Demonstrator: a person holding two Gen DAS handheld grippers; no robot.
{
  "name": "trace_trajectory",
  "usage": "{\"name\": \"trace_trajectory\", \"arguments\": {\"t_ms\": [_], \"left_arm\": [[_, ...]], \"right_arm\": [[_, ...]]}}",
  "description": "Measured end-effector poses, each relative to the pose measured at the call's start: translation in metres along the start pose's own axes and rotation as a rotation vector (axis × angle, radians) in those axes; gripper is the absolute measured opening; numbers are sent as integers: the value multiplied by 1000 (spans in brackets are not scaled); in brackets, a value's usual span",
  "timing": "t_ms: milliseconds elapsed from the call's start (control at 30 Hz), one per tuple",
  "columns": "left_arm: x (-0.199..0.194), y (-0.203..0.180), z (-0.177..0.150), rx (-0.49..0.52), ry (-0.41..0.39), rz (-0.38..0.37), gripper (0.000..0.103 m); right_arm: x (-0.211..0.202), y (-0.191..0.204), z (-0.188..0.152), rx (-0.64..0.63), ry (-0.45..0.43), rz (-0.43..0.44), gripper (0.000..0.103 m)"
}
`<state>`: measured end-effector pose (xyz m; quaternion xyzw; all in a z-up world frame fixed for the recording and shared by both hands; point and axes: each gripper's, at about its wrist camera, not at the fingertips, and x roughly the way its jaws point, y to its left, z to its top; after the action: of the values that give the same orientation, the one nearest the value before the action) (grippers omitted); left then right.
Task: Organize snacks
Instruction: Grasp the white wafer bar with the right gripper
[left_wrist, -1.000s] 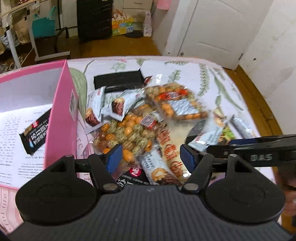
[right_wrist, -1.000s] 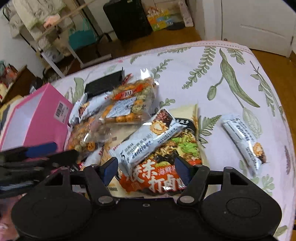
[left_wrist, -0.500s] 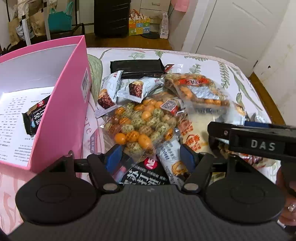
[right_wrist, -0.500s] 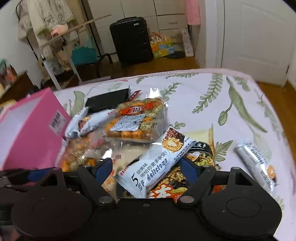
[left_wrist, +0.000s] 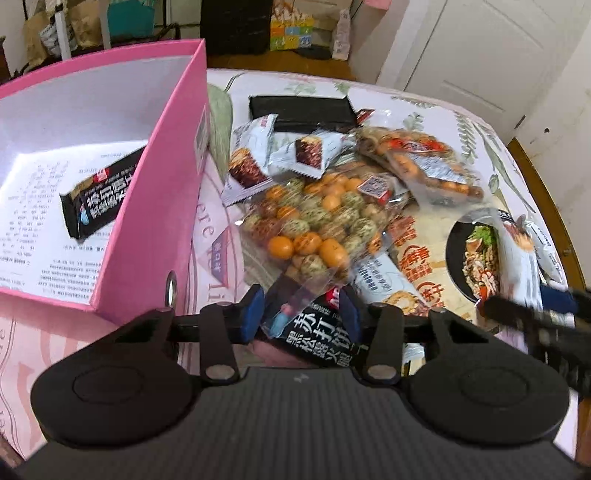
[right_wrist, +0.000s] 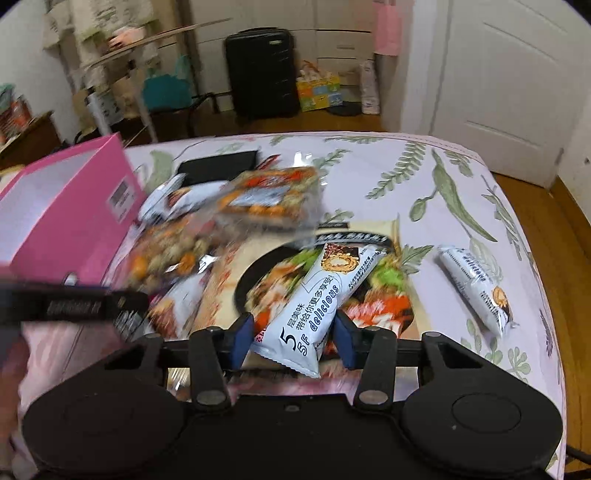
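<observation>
One black cracker bar (left_wrist: 101, 197) lies flat on the printed sheet inside the pink box (left_wrist: 162, 206), the only snack stowed as far as the left wrist view shows, so I judge the job barely begun. Everything else is heaped on the leaf-print tablecloth (right_wrist: 461, 173) just beside the box: a clear bag of orange and speckled coated nuts (left_wrist: 314, 225), a second nut bag (left_wrist: 424, 166), two small white cake packets (left_wrist: 251, 162), a long black packet (left_wrist: 299, 109) at the far edge, a noodle pack (left_wrist: 469, 254) underneath, and a white wafer bar (right_wrist: 480, 284) lying apart to the right

The left gripper (left_wrist: 301, 312) has its jaws spread around a second black cracker packet (left_wrist: 321, 336), with the nut bag's corner also between them; not clamped. The right gripper (right_wrist: 291, 332) straddles a white "5F delicious" wafer packet (right_wrist: 317, 295), jaws close to its sides; whether they pinch it I cannot tell
</observation>
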<state>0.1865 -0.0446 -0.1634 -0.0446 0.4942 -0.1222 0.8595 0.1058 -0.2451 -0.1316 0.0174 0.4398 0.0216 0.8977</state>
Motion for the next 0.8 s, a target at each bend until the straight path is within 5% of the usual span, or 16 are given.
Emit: {"name": "trace_trajectory", "arguments": {"t_ms": [300,667,800], "left_arm": [[-6,8,14,-113,28,-109,49],[-14,-9,15,-97,6,-128,57],[-17,-3,16,-138,17,-202,59]], "right_arm": [[0,16,-4,-155,15,-37,56],[-3,2,4,31,1,-12,63],[2,-1,2,84,-7,-22,41]]}}
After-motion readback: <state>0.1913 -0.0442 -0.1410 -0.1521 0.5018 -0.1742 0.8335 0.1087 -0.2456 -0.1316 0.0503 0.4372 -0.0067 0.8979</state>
